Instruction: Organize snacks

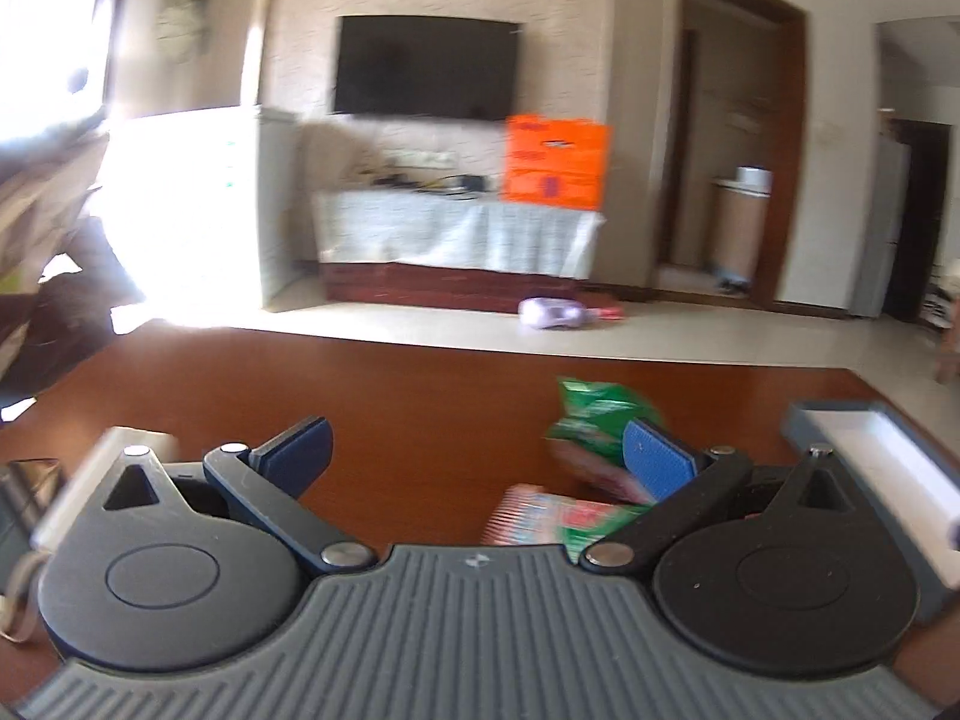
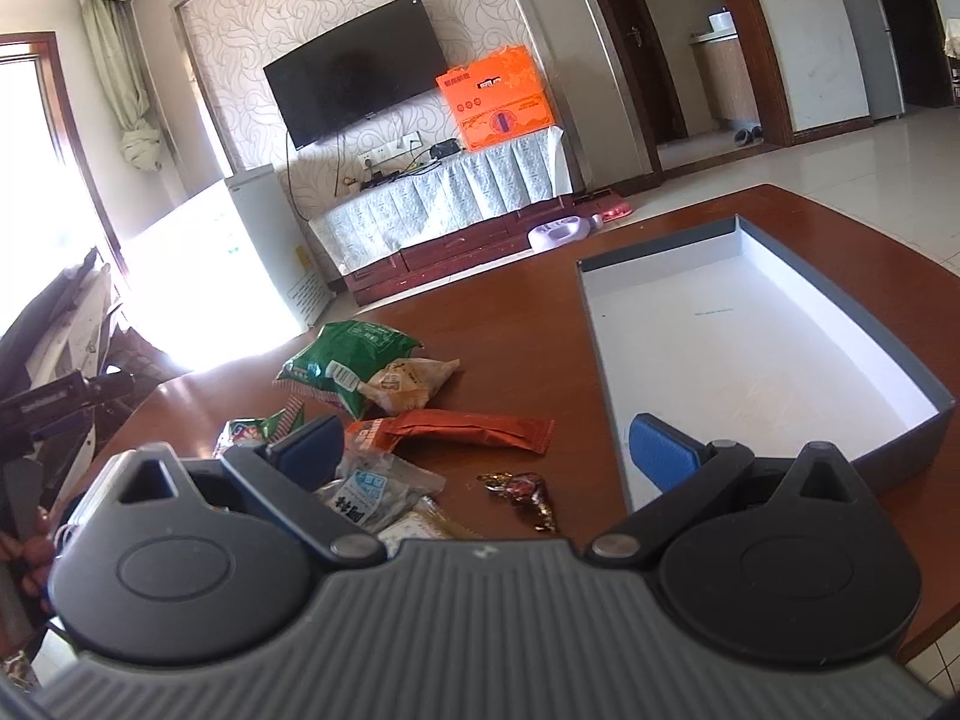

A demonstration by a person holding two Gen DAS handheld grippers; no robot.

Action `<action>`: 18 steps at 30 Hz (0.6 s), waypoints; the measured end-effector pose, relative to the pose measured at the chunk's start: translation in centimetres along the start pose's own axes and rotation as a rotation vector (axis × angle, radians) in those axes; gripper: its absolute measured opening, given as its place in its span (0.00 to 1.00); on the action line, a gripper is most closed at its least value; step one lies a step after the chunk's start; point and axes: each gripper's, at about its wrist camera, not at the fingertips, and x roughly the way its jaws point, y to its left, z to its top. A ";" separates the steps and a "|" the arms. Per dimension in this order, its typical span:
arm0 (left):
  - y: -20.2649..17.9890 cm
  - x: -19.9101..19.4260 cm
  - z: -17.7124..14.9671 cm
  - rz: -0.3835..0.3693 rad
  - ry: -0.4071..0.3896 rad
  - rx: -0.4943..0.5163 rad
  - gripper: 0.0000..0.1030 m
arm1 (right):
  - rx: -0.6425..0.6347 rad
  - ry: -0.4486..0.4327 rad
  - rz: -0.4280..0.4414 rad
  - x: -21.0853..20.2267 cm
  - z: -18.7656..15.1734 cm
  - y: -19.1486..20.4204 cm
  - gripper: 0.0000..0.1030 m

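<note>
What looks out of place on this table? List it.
The snacks lie loose in a heap beside the box, which is empty: a green bag, an orange packet and a wrapped candy rest on the table. Nothing looks spilled or torn.

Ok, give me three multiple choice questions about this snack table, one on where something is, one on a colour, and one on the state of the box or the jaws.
1. Where does the grey box lie relative to the snack pile?
A. To its right
B. To its left
C. On top of it

2. What colour is the long flat snack packet in front of the right gripper?
A. Blue
B. Orange
C. White

3. What state is the box in?
A. Closed with a lid
B. Full of snacks
C. Open with no snacks inside

Answers:
1. A, the right wrist view shows the box on the right of the wooden table and the packets on the left.
2. B, its wrapper is plainly orange.
3. C, only its bare white floor shows.
</note>
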 end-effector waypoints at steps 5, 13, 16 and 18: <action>-8.2 0.1 -2.7 -0.155 0.117 0.083 1.00 | -0.003 -0.016 -0.017 -1.5 0.1 -1.2 1.00; -8.6 6.2 -2.3 -0.004 0.233 0.119 1.00 | 0.008 -0.007 -0.015 -1.7 0.2 -2.2 1.00; -5.4 6.8 -1.9 0.093 0.239 0.128 1.00 | -0.014 0.005 -0.015 -1.4 0.1 -1.6 1.00; -3.2 7.2 -1.6 0.144 0.254 0.129 1.00 | -0.042 0.010 -0.017 -1.1 0.0 -1.0 1.00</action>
